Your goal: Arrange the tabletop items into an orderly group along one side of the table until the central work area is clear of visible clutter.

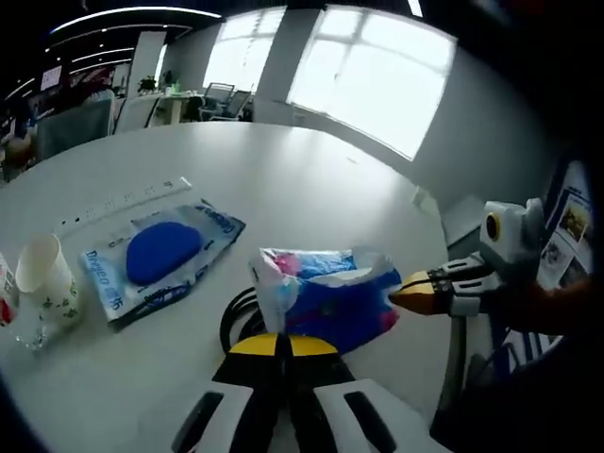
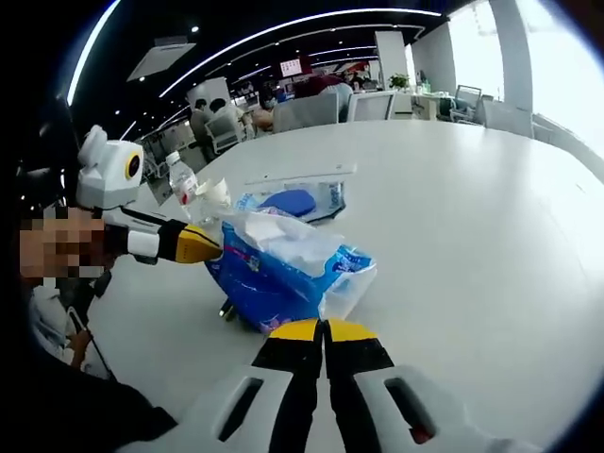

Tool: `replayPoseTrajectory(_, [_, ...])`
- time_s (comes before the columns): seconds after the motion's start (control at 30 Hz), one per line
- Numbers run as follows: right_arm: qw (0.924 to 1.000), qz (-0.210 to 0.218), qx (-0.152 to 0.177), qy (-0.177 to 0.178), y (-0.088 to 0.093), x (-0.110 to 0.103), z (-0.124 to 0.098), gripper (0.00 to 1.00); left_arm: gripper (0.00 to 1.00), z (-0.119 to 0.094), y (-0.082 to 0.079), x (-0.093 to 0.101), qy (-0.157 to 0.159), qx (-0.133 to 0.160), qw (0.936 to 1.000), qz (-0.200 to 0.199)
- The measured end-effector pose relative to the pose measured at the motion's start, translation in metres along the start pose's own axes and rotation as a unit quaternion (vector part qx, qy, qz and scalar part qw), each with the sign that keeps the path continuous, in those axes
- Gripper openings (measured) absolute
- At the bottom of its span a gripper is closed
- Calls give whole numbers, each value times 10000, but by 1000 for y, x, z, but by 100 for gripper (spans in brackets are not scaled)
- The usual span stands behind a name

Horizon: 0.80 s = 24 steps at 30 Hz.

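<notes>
crinkly blue plastic tissue pack between our left gripper and right gripper, both pinched onto it

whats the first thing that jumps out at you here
The crinkled blue tissue pack sits mid-table, pinched from both sides: the left hand-held gripper is shut on its near edge and the right hand-held gripper on the opposite one. Beyond it lie a clear pouch with a blue disc and a paper cup.

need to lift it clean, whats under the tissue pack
A black cable loops out from under the tissue pack onto the table. How far the cable runs beneath is hidden by the pack.
</notes>
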State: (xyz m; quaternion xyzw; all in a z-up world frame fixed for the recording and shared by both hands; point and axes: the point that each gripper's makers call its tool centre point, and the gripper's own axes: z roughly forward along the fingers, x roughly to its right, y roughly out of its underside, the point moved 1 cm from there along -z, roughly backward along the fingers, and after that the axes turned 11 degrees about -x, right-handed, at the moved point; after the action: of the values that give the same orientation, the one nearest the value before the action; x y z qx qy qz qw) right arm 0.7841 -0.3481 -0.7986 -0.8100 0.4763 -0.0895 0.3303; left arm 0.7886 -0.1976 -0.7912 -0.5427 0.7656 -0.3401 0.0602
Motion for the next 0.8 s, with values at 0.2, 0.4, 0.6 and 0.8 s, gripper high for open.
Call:
replayPoseTrajectory(0.2, [9999, -66, 54, 61, -16, 13, -2, 0, 0, 1, -11, 3, -42, 94, 9999, -56])
replayPoseTrajectory(0.4, [9998, -147, 74, 118, -29, 24, -2, 0, 0, 5, -23, 5, -104, 157, 9997, -123])
replayPoseTrajectory(0.6, [9997, -203, 102, 98, -42, 33, -1, 0, 0, 6, -32, 6, -212, 225, 9989, -339])
replayPoseTrajectory(0.8, [9994, -335, 112, 71, -55, 42, 3, 0, 0, 8, -41, 5, -246, 296, 9980, -498])
